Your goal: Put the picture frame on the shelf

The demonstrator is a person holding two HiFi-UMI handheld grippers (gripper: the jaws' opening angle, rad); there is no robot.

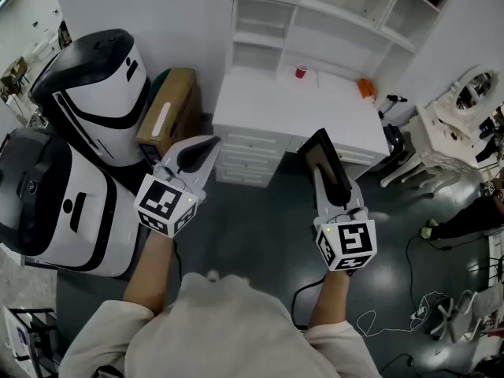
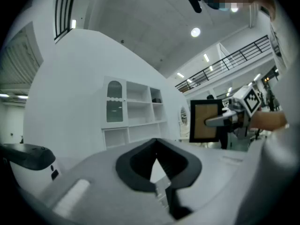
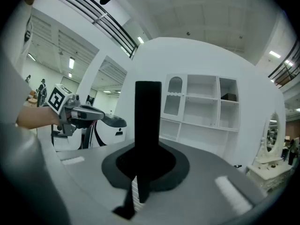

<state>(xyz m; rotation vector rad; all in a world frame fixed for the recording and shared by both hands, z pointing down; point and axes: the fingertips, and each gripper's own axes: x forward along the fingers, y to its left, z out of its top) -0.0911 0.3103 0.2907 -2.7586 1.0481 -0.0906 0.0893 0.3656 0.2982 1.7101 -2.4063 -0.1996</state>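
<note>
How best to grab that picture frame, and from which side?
By one thin side border at mid-height, coming level from that edge, as the right gripper does: the picture frame stands upright and flat, so only its rim fits between the fingers.

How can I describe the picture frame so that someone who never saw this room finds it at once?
Find the white desk with shelves above it. In front of it, the right gripper is shut on the picture frame, held upright. Only it is a flat rectangle with black border and brown panel; the left gripper beside it is empty.
</note>
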